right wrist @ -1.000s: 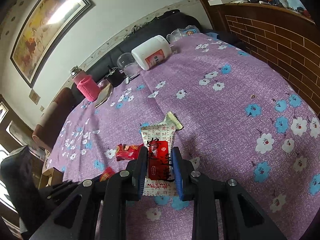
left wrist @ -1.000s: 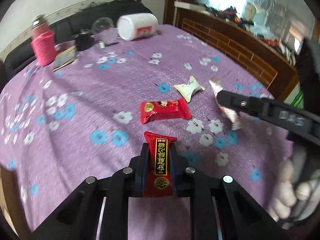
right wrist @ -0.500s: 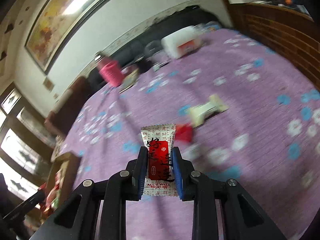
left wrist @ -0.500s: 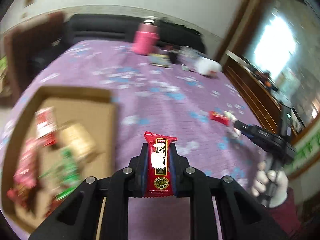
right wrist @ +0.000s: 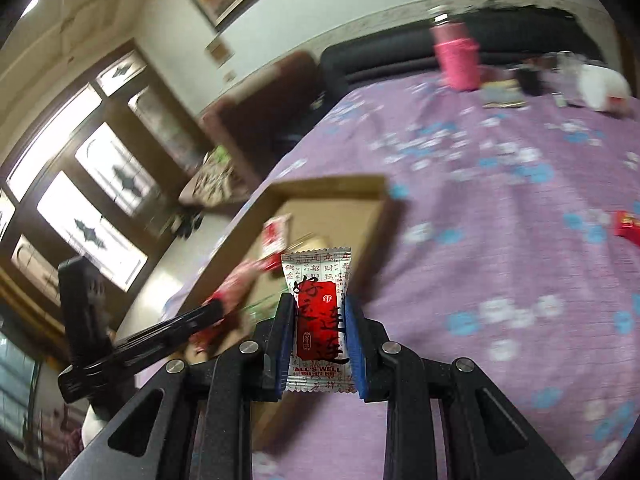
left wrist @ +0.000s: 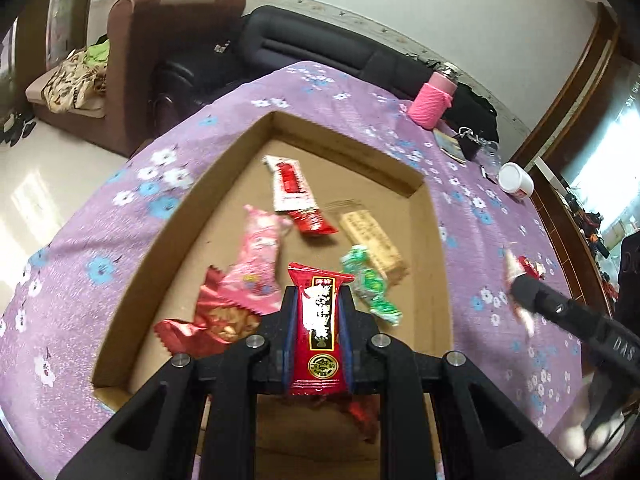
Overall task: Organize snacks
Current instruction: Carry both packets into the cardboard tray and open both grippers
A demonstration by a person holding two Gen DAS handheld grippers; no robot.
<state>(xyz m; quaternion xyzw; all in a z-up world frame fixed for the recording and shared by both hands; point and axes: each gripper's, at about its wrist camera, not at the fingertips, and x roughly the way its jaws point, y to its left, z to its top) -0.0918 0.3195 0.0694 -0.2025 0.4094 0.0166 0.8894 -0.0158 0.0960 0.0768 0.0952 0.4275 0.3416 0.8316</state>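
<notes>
Cardboard is where both snacks are headed: the open box (left wrist: 224,184) sits on the purple flowered worktop (left wrist: 100,248) and already holds a loose heap of packets, a pink bag (left wrist: 260,256), a green wrapped sweet (left wrist: 370,284), a tan bar (left wrist: 374,240) and a white-and-red sachet (left wrist: 290,186) among them. The left claw (left wrist: 318,336) is clamped narrow on a red packet (left wrist: 320,328), pinched across its middle so the sealed ends stick out free, and it hangs over the near end of the box, tipped downward, which reads as the posture for a drop. The right claw (right wrist: 320,332) grips a white packet with a red label (right wrist: 318,320) the same way, flat between the blue pads (right wrist: 354,344), and in its own blurred view it sits beside the box's right wall, probably not yet over the opening. Compared with a second ago, both claws have swung away from the spot where the loose snacks lay and the box has come into view; the left one has also rolled, so the worktop now slants across its picture. Neither grip has changed on its packet. One red packet (right wrist: 628,226) lies alone on the cloth, well apart from the box.
</notes>
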